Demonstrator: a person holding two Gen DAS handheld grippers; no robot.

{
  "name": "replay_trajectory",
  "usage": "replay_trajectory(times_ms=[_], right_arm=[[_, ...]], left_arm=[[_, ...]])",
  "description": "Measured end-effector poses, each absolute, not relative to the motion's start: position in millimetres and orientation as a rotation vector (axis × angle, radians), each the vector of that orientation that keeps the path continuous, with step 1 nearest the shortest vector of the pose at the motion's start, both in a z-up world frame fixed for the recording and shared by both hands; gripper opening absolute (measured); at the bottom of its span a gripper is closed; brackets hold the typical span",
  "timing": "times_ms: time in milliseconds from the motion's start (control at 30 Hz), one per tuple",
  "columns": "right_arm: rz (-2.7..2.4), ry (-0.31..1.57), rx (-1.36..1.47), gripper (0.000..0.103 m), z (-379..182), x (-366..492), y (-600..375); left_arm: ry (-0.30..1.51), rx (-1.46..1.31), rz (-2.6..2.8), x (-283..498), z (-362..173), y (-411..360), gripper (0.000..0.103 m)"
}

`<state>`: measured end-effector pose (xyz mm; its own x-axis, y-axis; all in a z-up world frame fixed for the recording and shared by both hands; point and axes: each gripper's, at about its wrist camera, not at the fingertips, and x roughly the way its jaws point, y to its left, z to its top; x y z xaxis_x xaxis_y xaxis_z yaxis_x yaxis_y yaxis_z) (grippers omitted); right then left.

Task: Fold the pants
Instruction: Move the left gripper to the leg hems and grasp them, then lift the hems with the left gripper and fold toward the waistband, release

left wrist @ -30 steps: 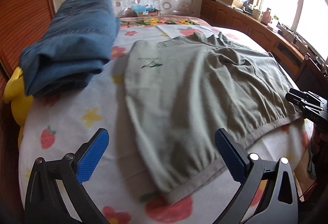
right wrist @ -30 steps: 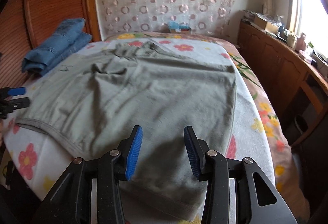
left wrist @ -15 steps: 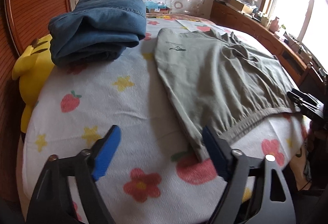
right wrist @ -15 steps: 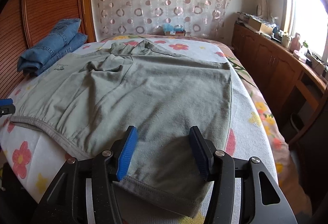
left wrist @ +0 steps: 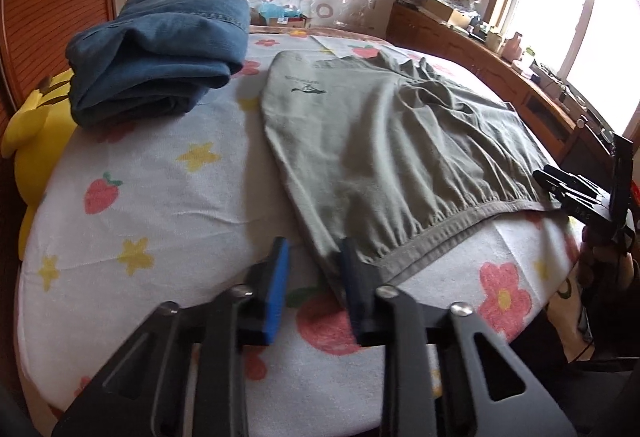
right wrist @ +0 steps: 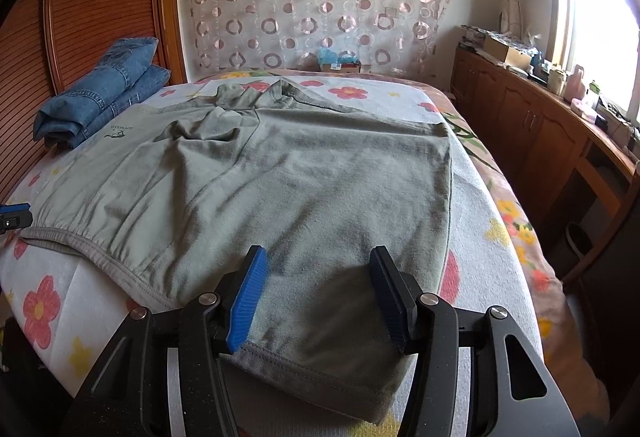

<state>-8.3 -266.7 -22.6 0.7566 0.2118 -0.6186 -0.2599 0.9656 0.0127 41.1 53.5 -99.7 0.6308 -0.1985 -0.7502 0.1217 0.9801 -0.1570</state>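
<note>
Grey-green pants (left wrist: 384,141) lie spread flat on the flowered bed sheet (left wrist: 160,197), waistband toward the front. My left gripper (left wrist: 314,273) is at the waistband's left corner, jaws narrowed but still apart, the right finger touching the cloth edge. In the right wrist view the pants (right wrist: 304,181) fill the bed's middle. My right gripper (right wrist: 318,297) is open and hovers over the leg hem at the front edge. It also shows in the left wrist view (left wrist: 576,193) at the far right.
Folded blue jeans (left wrist: 160,45) lie at the back left of the bed, also in the right wrist view (right wrist: 100,93). A yellow plush toy (left wrist: 36,133) sits off the left edge. A wooden cabinet (right wrist: 540,133) with clutter runs along the right under the window.
My left gripper has shifted left to the waistband corner and its jaws have narrowed a lot. My right gripper has drawn back slightly toward the hem and opened wider.
</note>
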Motion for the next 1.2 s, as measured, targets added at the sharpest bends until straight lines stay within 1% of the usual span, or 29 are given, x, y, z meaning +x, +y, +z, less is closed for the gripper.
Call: replay_trajectory(times_ms=[67, 100, 200, 300, 700, 833, 1200], right_arm=[[0.258, 0.664, -0.074, 0.055, -22.7, -8.1, -266.3], [0.258, 0.665, -0.075, 0.055, -22.7, -8.1, -266.8], [0.259, 0.663, -0.074, 0.055, -22.4, -8.1, -266.7], [0.261, 0.662, -0.07, 0.055, -22.5, -7.8, -267.1], [0.262, 0.659, -0.064, 0.056, -23.9, -5.7, -268.7], [0.272, 0.665, -0.066, 0.058, -23.9, -4.8, -268.8], [0.287, 0.642, -0.036, 0.058, -13.1, -24.3, -294.6]], left_arm=[[0.867, -0.087, -0.185, 42.4, -100.1, 51.0, 0.016], [0.866, -0.084, -0.188, 42.7, -100.2, 51.1, 0.011], [0.862, -0.078, -0.19, 43.9, -99.0, 48.3, 0.006], [0.845, -0.075, -0.196, 44.0, -93.3, 46.4, 0.004], [0.77, -0.022, -0.258, 53.0, -55.4, 21.1, 0.003], [0.742, 0.014, -0.306, 61.0, -39.9, -0.9, 0.003], [0.699, 0.115, -0.414, 83.5, -7.3, -77.2, 0.003]])
